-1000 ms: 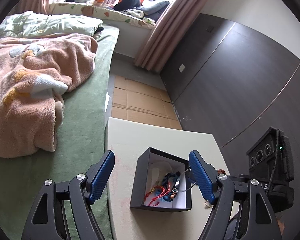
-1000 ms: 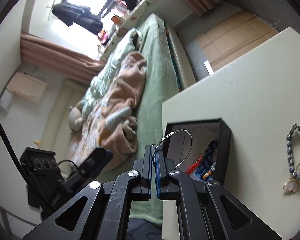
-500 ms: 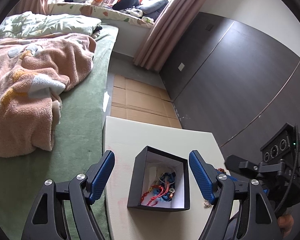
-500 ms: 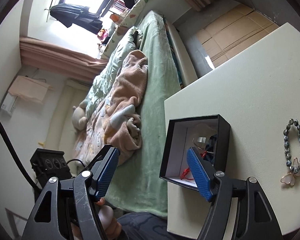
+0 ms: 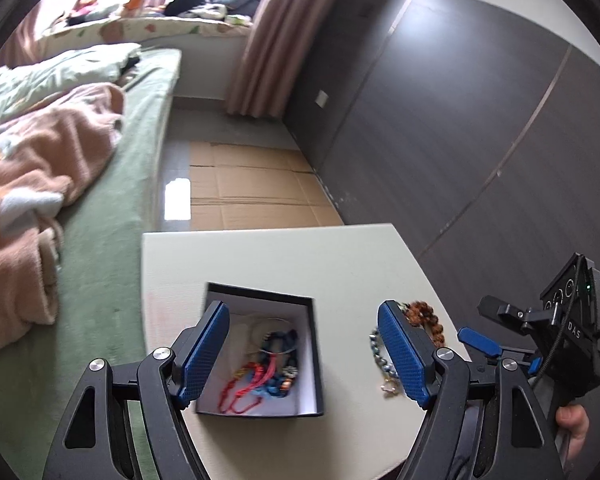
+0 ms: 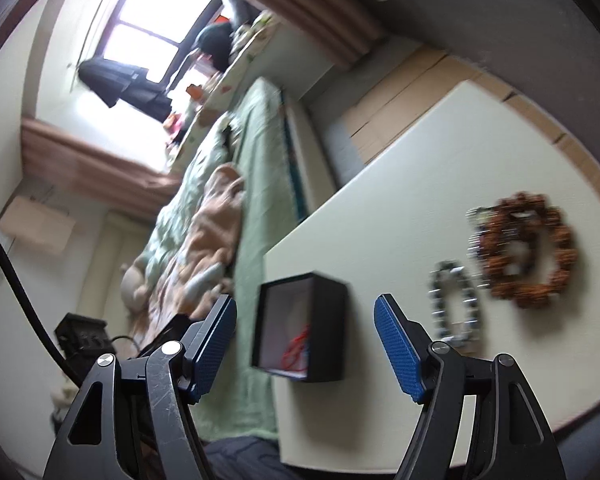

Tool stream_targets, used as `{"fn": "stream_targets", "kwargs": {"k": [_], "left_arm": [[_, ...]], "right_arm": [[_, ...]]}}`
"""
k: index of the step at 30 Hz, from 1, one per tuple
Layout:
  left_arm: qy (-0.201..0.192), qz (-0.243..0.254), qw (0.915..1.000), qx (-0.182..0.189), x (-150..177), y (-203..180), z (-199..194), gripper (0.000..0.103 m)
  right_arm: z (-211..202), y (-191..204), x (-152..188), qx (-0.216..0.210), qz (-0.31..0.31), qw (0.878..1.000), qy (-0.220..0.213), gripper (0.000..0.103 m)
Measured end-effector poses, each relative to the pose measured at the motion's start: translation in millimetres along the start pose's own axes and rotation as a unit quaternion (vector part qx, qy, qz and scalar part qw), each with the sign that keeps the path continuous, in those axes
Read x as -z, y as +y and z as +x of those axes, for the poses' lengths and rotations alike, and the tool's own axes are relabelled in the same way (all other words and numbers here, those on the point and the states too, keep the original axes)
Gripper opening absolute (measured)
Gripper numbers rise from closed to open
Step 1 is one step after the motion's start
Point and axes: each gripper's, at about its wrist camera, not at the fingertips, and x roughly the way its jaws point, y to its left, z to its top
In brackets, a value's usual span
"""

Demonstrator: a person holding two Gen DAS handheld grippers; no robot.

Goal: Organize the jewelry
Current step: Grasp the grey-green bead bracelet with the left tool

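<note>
A black jewelry box (image 5: pixel 312 344) with a white lining stands on the cream table (image 5: pixel 284 256). It holds red and blue cords (image 5: pixel 260 376) and a thin silver hoop (image 5: pixel 270 330). It also shows in the right wrist view (image 6: pixel 328 320). A brown bead bracelet (image 6: pixel 528 248) and a grey bead bracelet (image 6: pixel 456 304) lie on the table beside the box. My left gripper (image 5: pixel 304 352) is open and empty above the box. My right gripper (image 6: pixel 304 344) is open and empty, and it shows at the right of the left wrist view (image 5: pixel 500 350).
A bed with a green sheet (image 5: pixel 112 208) and a pink blanket (image 5: pixel 28 176) lies left of the table. Cardboard (image 5: pixel 248 196) covers the floor beyond it. A dark wall panel (image 5: pixel 460 140) runs along the right.
My right gripper opened and let the silver hoop drop into the box, then drew back to the right toward the bracelets. My left gripper swung right over the box.
</note>
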Motion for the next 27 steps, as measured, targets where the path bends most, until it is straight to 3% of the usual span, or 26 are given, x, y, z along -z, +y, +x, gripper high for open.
{"fn": "stream_targets", "kwargs": {"k": [2, 12, 21, 25, 27], "left_arm": [[0.009, 0.017, 0.9998, 0.003, -3.1, -14.8, 7.4, 0.077], [0.056, 0.068, 0.9961, 0.008, 2.7, -70.0, 48.6, 0.077], [0.136, 0.069, 0.9883, -0.006, 26.1, -91.6, 101.6, 0.055], [0.180, 0.054, 0.9820, -0.018, 35.9, -94.0, 127.4, 0.037], [0.198, 0.046, 0.9788, -0.024, 41.8, -94.2, 138.6, 0.034]], "right_arm": [[-14.9, -21.4, -1.4, 0.011, 0.023, 0.999, -0.025, 0.089], [-46.9, -82.9, -8.3, 0.078, 0.064, 0.993, -0.061, 0.090], [-51.0, -116.6, -7.6, 0.093, 0.073, 0.991, -0.064, 0.089], [-53.0, -127.5, -6.0, 0.090, 0.078, 0.990, -0.071, 0.089], [-52.4, -131.7, -5.3, 0.090, 0.078, 0.990, -0.070, 0.089]]}}
